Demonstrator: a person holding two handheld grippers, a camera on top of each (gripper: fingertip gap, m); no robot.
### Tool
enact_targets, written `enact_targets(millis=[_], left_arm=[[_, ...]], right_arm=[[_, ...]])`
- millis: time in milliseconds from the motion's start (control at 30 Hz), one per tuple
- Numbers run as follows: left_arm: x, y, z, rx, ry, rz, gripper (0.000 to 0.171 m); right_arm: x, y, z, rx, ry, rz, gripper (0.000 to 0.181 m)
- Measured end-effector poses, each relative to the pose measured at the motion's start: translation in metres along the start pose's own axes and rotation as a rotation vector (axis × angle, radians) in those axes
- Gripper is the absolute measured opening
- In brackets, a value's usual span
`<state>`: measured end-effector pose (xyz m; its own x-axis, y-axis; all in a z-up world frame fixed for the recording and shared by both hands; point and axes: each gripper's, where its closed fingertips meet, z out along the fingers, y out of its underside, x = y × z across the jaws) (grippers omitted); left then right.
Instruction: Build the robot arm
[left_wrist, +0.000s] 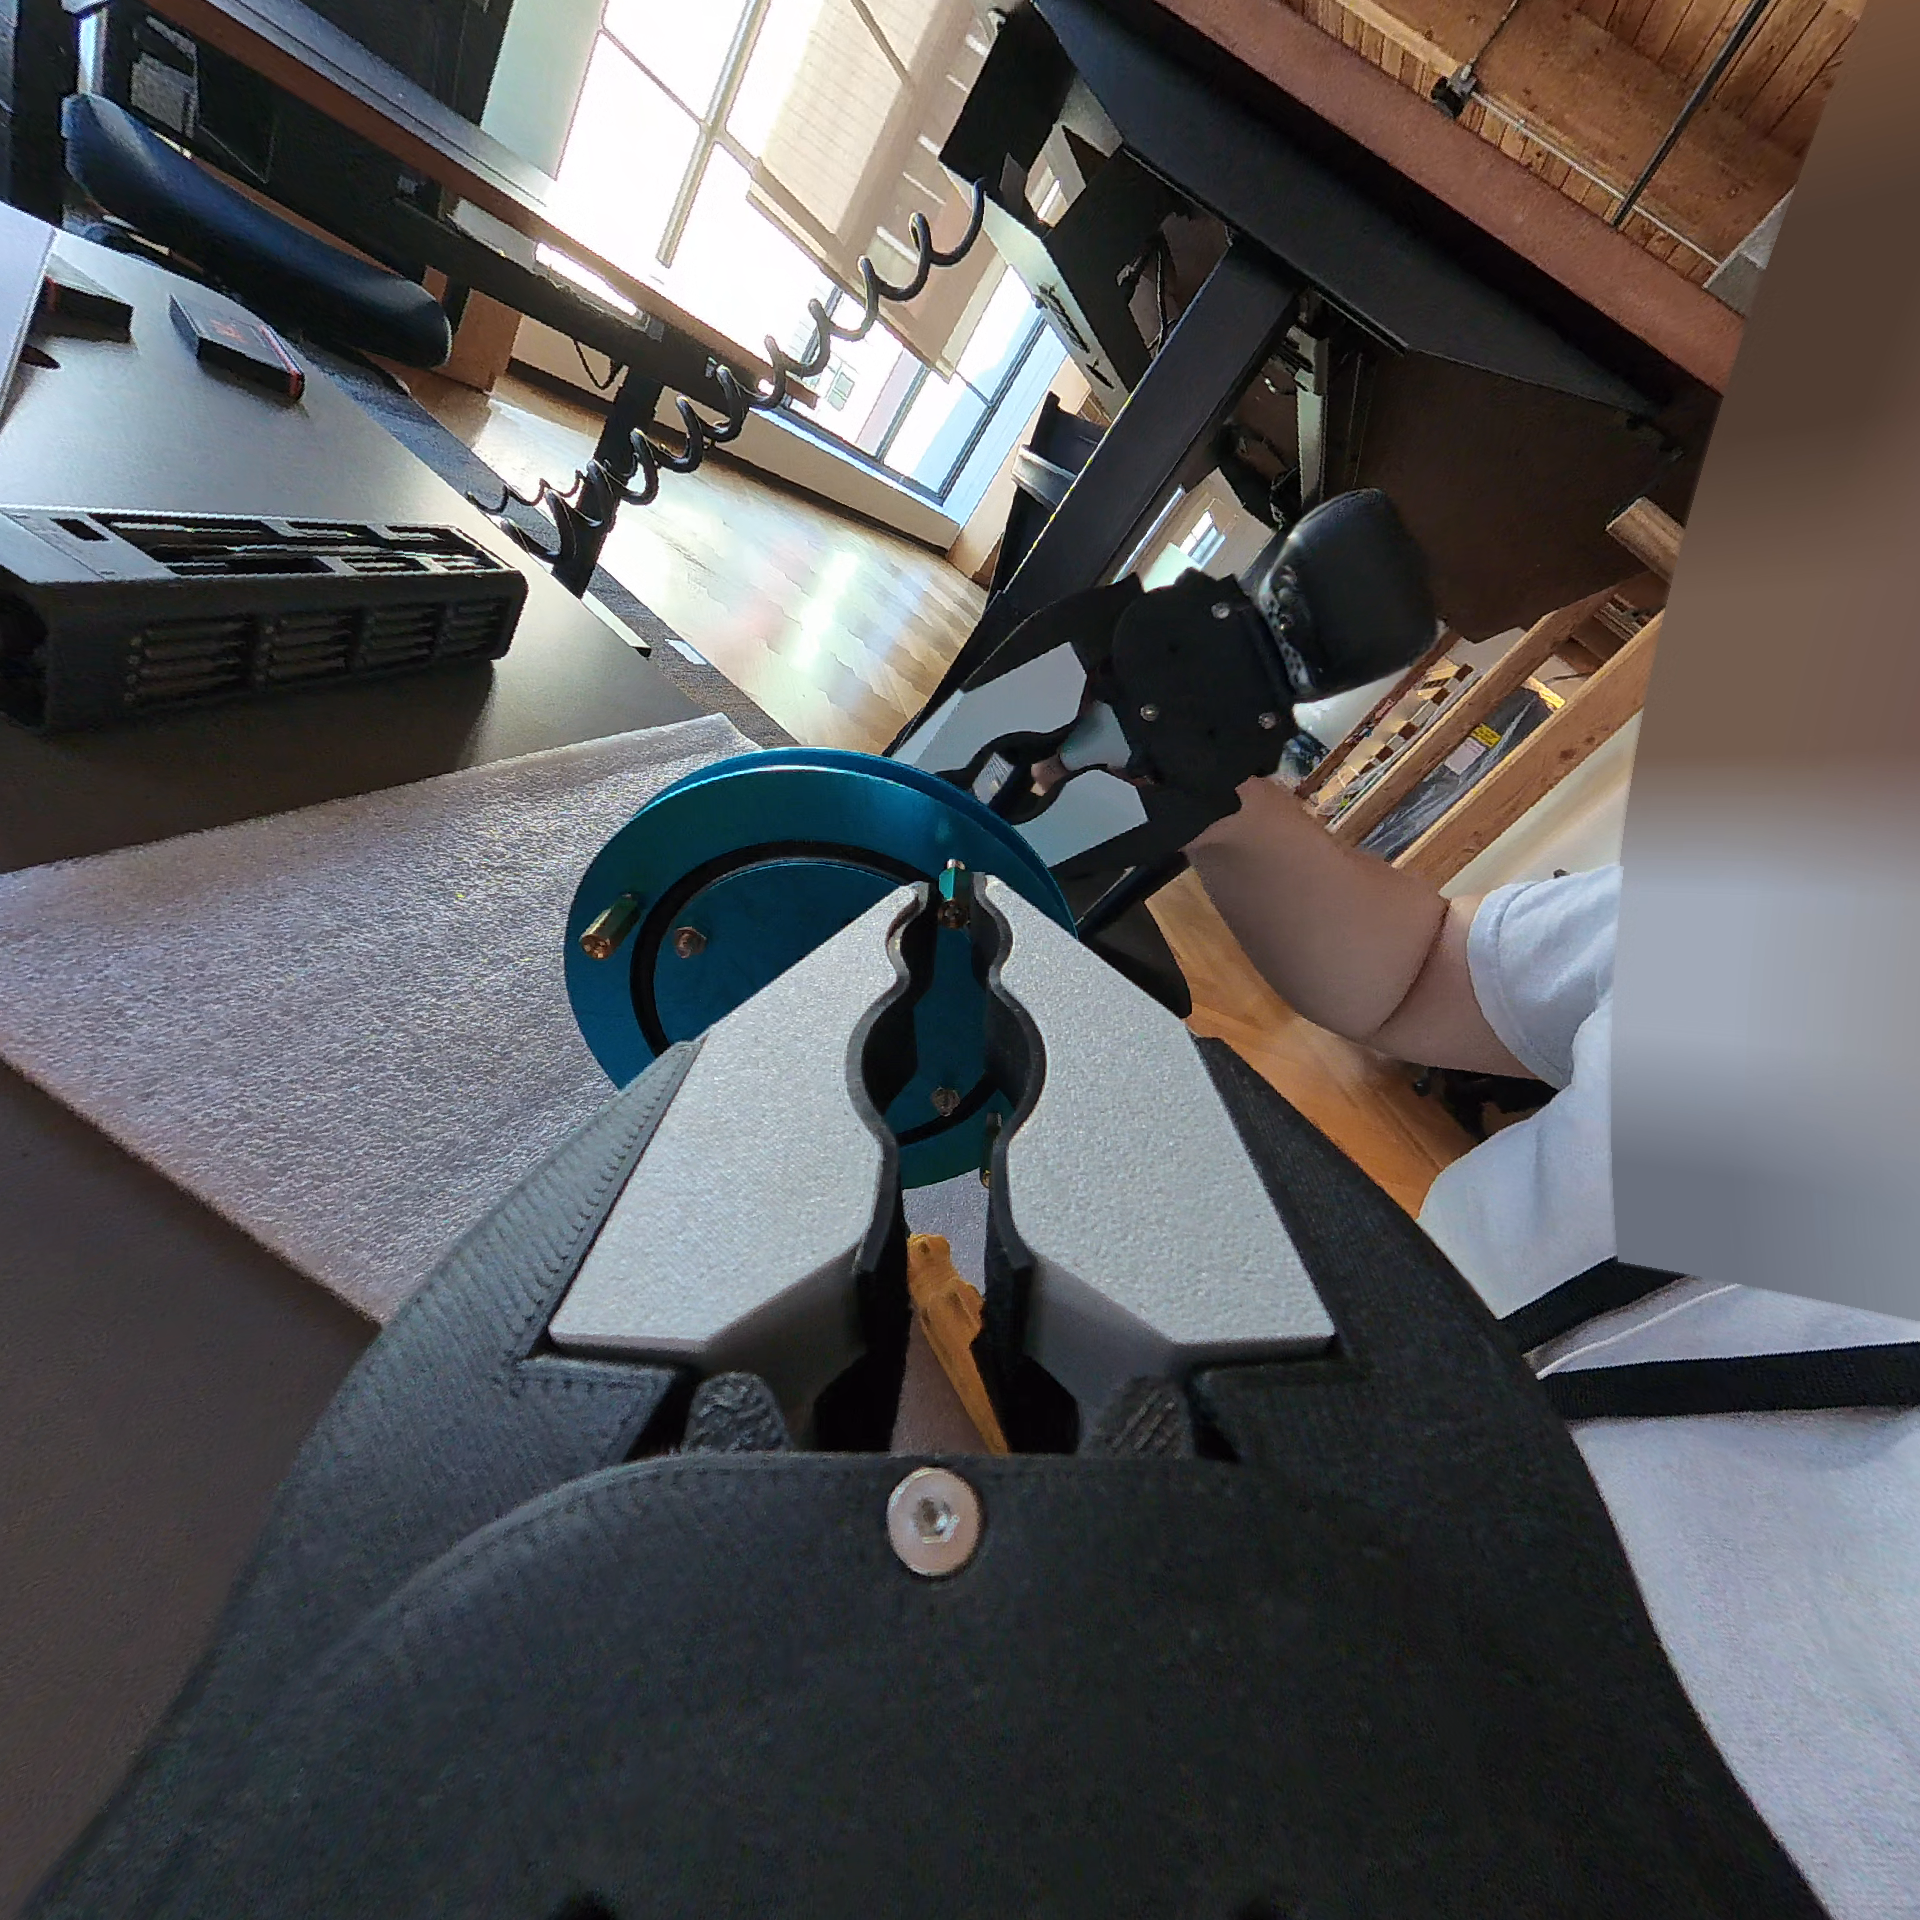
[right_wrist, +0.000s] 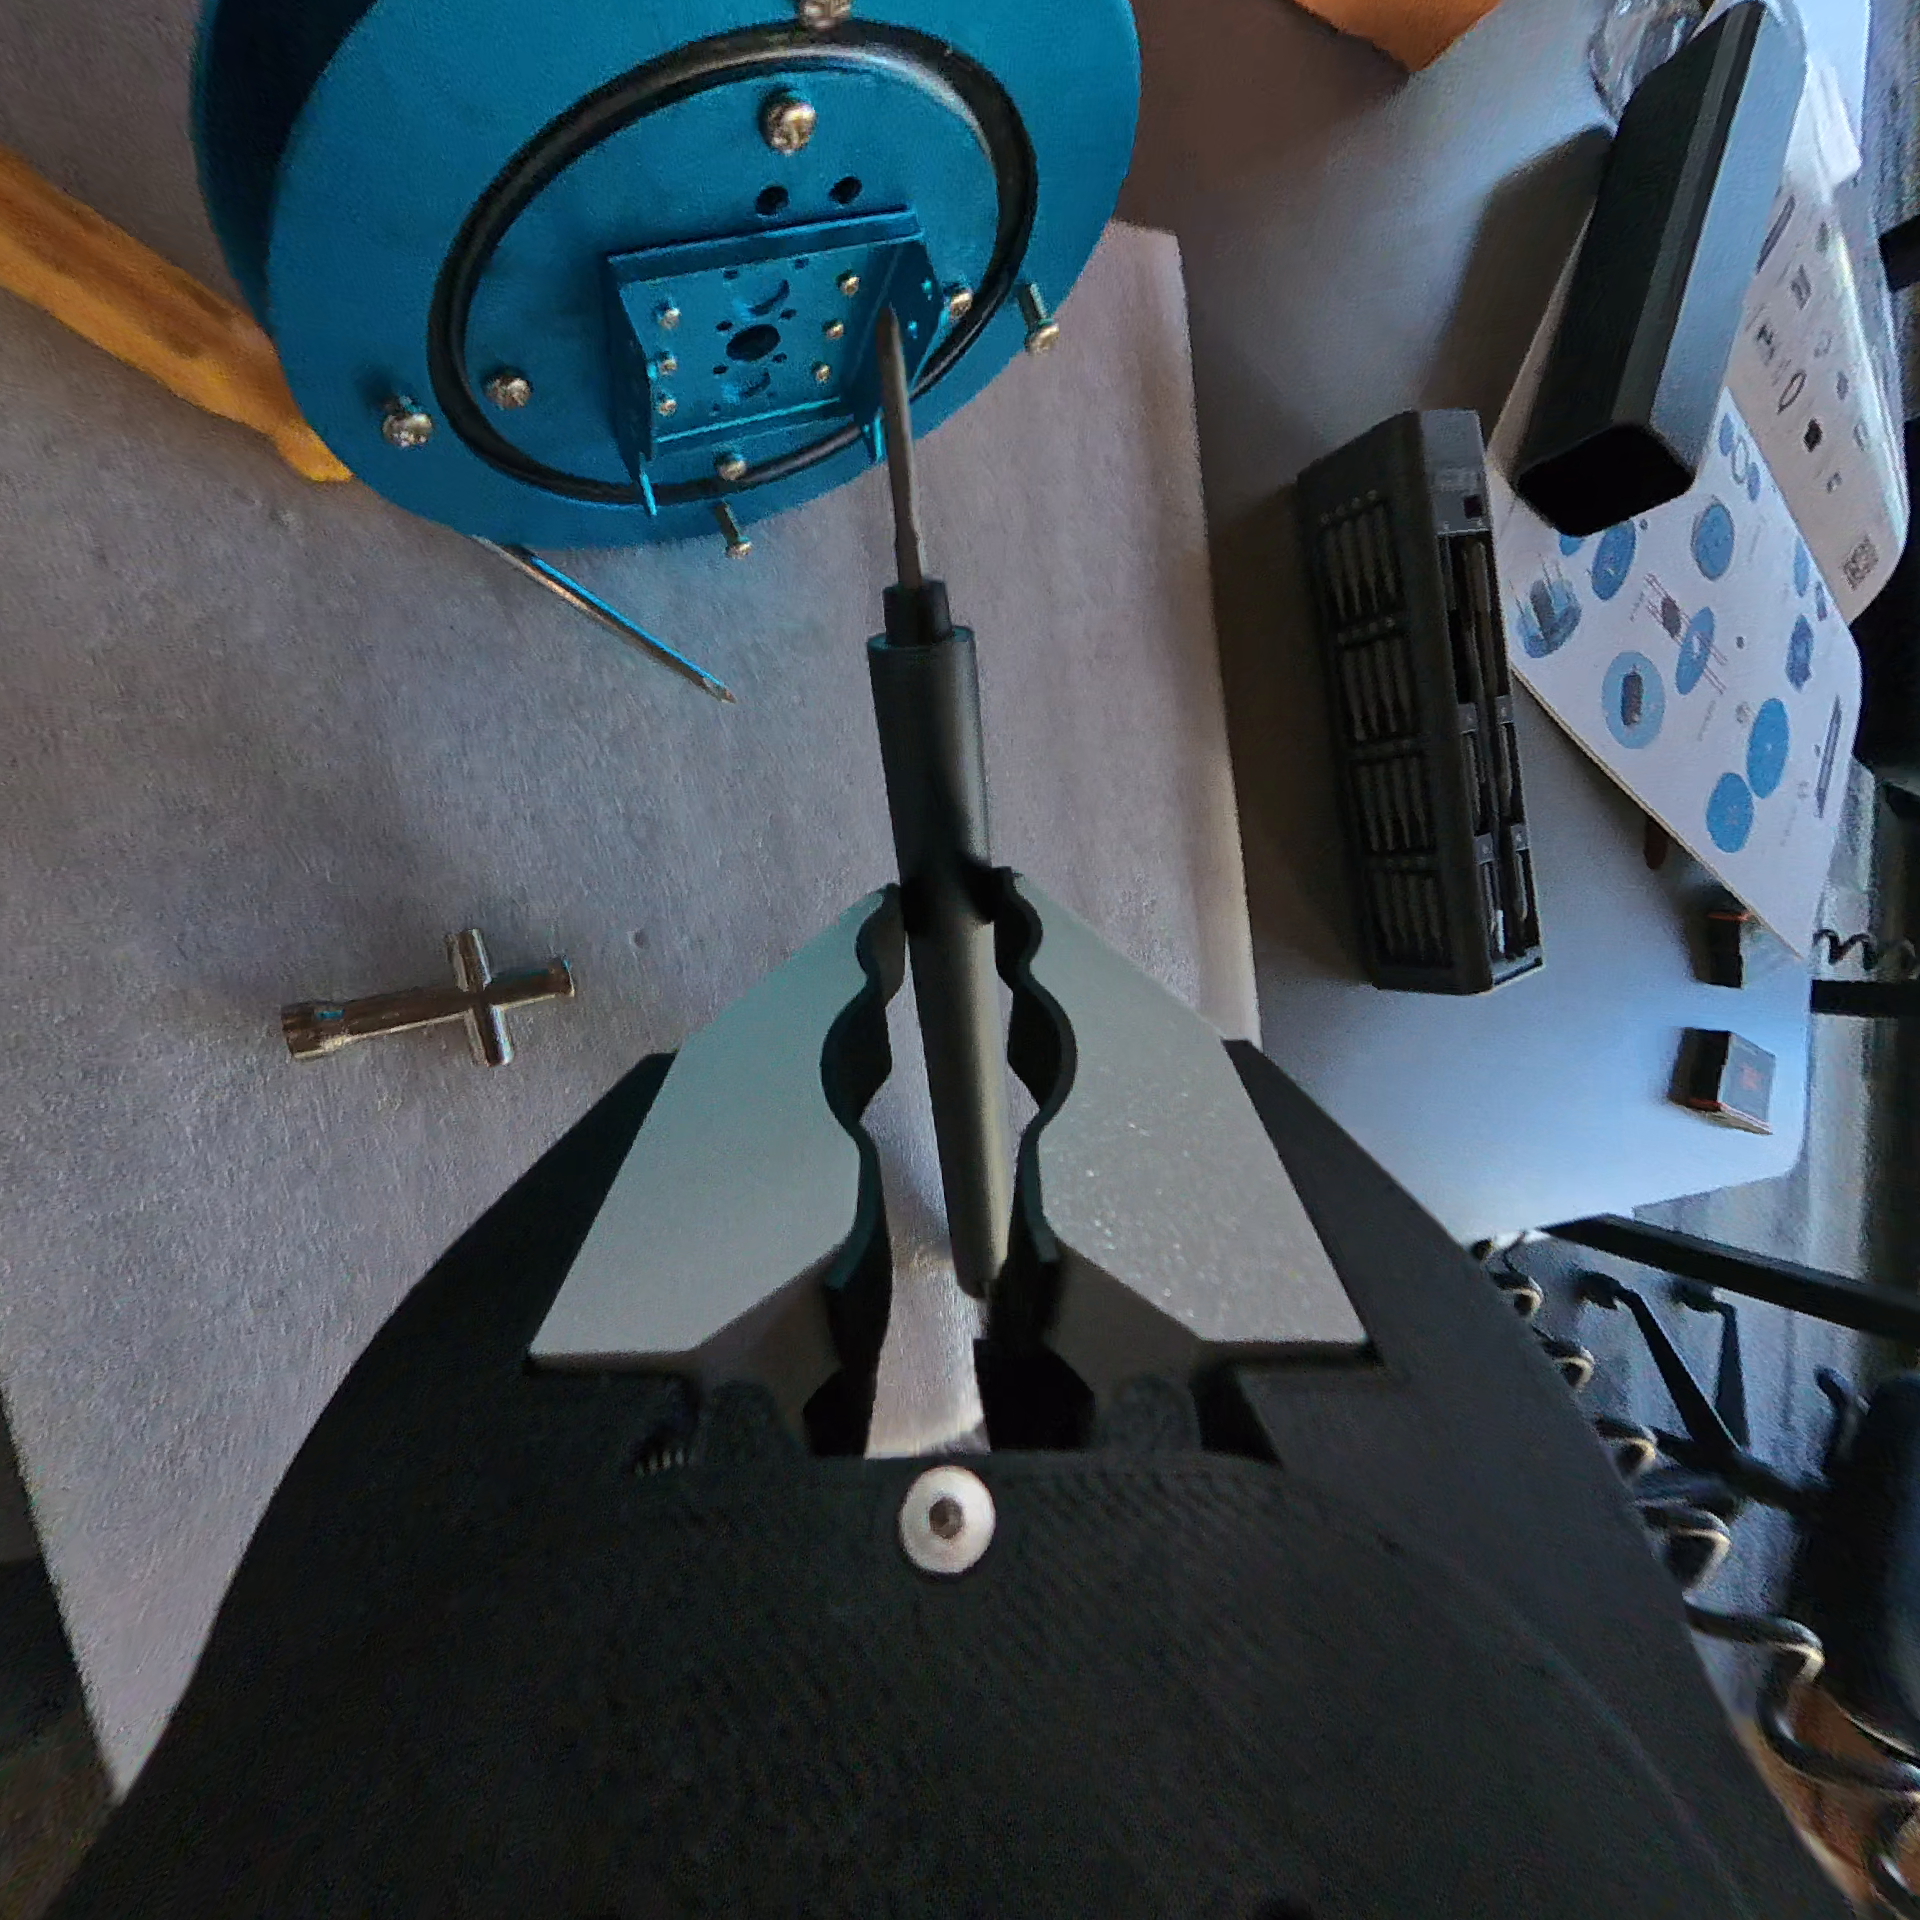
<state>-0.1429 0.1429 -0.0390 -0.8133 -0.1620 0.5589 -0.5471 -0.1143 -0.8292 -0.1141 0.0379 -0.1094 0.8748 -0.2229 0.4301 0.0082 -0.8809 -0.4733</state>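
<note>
A blue metal wheel (left_wrist: 727, 935) with brass standoffs (left_wrist: 608, 928) and a black O-ring stands on edge over the grey foam mat (left_wrist: 312, 966). My left gripper (left_wrist: 951, 906) is shut on the wheel at a standoff by its rim. In the right wrist view the wheel's other face (right_wrist: 582, 343) shows a blue square bracket (right_wrist: 758, 353) and several screws. My right gripper (right_wrist: 940, 894) is shut on a dark grey screwdriver (right_wrist: 930, 748); its tip touches or hovers at the bracket's right edge. The right gripper also shows behind the wheel in the left wrist view (left_wrist: 1013, 779).
On the mat lie a yellow-handled screwdriver (right_wrist: 135, 301) and a metal cross wrench (right_wrist: 436, 1003). On the table to the right are a black bit case (right_wrist: 1423, 707), a black sleeve box (right_wrist: 1652, 281) and a printed sheet (right_wrist: 1714, 665). A person's forearm (left_wrist: 1351, 935) is at the right. There is about 15 cm between the tips of the two grippers. The metal cross wrench (right_wrist: 436, 1003) is closer to my right gripper, around 9 cm from its tips; the left tips are 15 cm off.
</note>
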Motion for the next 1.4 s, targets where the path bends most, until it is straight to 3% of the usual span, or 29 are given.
enact_targets(millis=[233,433,700,1400], left_arm=[[-0.001,0.000,0.001,-0.003,0.000,-0.005,0.003],[-0.001,-0.001,0.002,-0.002,0.002,-0.013,0.003],[-0.001,-0.001,0.004,-0.006,0.004,-0.017,0.003],[-0.001,-0.001,0.005,-0.001,0.005,-0.017,0.003]], right_arm=[[0.007,-0.004,-0.011,0.115,0.097,-0.013,0.015],[0.010,-0.008,-0.016,0.014,0.232,-0.187,0.015],[0.024,-0.012,-0.019,-0.017,0.401,-0.232,0.015],[0.030,-0.018,-0.031,-0.196,0.437,-0.324,0.016]])
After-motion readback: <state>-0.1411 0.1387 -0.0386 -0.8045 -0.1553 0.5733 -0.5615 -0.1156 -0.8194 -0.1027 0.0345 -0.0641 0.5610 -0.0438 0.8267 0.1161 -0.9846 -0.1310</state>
